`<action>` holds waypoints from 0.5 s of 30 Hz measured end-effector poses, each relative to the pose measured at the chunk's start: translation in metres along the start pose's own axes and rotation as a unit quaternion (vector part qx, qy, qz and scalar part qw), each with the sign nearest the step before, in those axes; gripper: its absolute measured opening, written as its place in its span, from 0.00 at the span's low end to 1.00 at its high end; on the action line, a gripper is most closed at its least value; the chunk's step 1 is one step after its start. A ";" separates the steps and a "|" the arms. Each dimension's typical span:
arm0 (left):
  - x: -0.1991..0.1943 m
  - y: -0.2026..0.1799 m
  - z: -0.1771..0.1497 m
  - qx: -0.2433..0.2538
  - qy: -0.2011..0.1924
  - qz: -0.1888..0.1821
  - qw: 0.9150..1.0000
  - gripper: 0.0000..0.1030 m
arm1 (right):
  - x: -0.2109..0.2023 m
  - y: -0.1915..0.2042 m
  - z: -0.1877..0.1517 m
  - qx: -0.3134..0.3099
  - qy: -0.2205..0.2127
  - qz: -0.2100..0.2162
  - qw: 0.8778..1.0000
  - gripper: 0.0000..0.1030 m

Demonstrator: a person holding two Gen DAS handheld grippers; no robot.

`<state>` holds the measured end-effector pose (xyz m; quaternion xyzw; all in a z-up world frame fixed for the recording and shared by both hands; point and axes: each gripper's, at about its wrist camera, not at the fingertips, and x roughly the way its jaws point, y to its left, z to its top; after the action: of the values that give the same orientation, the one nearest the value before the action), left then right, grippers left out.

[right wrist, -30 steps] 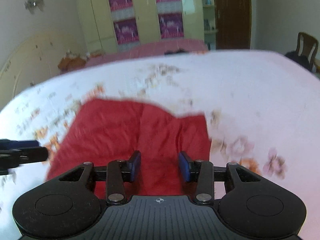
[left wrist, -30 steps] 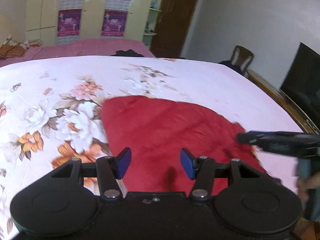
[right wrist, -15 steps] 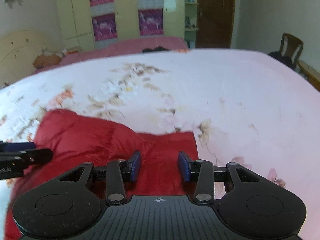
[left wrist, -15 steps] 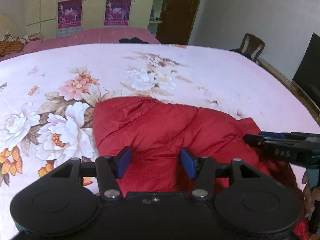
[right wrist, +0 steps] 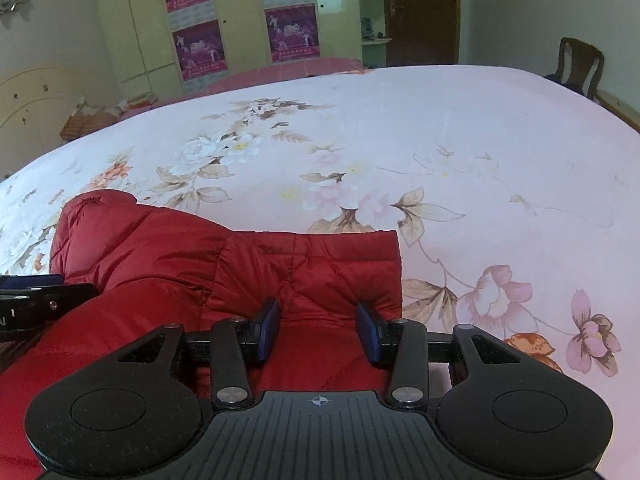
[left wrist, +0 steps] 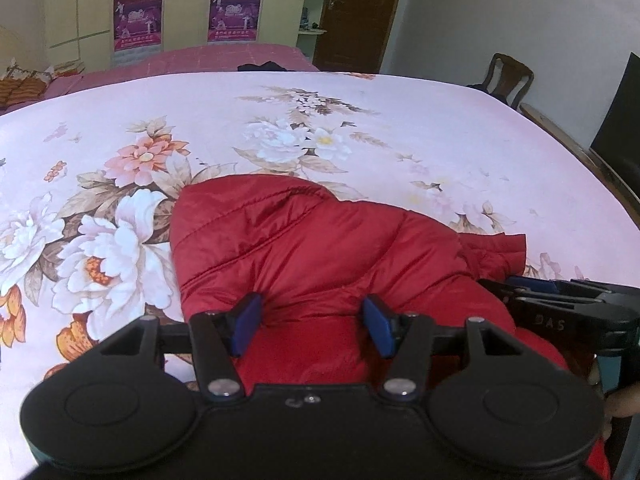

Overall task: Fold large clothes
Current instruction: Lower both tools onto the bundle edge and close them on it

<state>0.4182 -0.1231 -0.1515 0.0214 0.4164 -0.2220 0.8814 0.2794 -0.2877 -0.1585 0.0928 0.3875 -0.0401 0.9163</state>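
Looking along both pairs of fingers, we are seeing the red jacket (left wrist: 304, 248) bunched at the bottom centre of each frame on the flowered bedspread (left wrist: 360, 128), its long axis running side to side between our two hands. The left gripper (left wrist: 311, 325) and the right gripper (right wrist: 318, 334) are both spread open over the padding, gripping nothing, each about equally near. The jacket's straight edge is lying just right of centre in the right view, with bare bedspread beyond it for spreading.
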 end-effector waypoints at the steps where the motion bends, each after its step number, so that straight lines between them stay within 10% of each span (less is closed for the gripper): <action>1: -0.002 0.000 0.000 -0.004 0.002 0.003 1.000 0.57 | -0.001 -0.001 0.001 -0.002 0.001 0.004 1.000 0.40; 15: -0.070 -0.009 -0.022 -0.072 0.017 -0.005 0.997 0.73 | -0.064 -0.009 0.016 -0.039 -0.016 0.072 0.996 0.61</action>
<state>0.3602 -0.0999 -0.1129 -0.0402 0.4465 -0.1954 0.8723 0.2449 -0.2998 -0.1030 0.0837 0.3659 0.0401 0.9260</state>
